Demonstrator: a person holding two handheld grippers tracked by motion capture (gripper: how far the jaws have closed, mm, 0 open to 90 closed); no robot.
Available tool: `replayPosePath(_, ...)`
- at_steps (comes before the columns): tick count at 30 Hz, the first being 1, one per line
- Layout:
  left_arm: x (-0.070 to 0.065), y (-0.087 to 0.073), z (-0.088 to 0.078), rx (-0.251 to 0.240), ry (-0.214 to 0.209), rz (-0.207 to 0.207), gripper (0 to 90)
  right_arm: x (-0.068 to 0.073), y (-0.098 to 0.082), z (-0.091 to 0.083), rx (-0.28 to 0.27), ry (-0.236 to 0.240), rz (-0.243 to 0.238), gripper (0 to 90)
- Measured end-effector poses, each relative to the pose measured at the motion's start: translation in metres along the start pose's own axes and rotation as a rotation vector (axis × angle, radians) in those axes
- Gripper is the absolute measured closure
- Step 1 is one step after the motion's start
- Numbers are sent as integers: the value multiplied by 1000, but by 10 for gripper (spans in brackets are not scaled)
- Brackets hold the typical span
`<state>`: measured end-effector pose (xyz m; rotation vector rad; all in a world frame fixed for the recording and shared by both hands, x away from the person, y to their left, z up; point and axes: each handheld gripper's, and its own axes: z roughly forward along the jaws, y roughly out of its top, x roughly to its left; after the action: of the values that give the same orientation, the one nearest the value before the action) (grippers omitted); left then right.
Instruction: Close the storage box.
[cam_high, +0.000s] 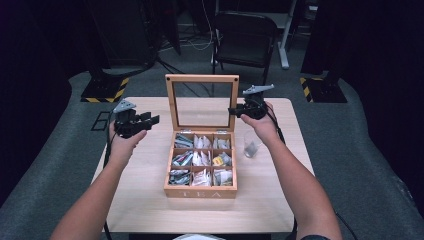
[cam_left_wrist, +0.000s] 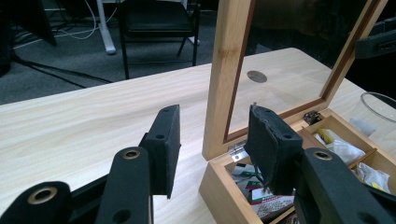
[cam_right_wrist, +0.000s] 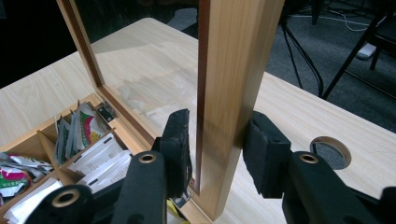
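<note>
Right gripper (cam_right_wrist: 217, 161) fingers straddle upright lid (cam_high: 202, 100) edge of tea box (cam_high: 201, 191), gaps both sides; left gripper (cam_left_wrist: 217, 149) fingers apart, empty

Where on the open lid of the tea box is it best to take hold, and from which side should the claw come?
Grip the lid on its right side rail, the plain wooden strip beside the glass pane. Come from the right edge, one jaw in front and one behind, as the right claw is now placed. The lid stands upright, so this thin flat rail is free on both faces; the glass should probably be avoided.
</note>
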<state>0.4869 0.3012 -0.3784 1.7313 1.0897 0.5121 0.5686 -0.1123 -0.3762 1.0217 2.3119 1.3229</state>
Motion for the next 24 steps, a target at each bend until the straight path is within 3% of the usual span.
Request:
replayPosePath(14, -8, 1, 6, -9, -26, 11, 544, 9, -6, -9, -28, -7, -24, 653)
replayPosePath(24, -18, 3, 13, -6, -49, 29, 542, 20, -14, -19, -72, 0, -14, 629)
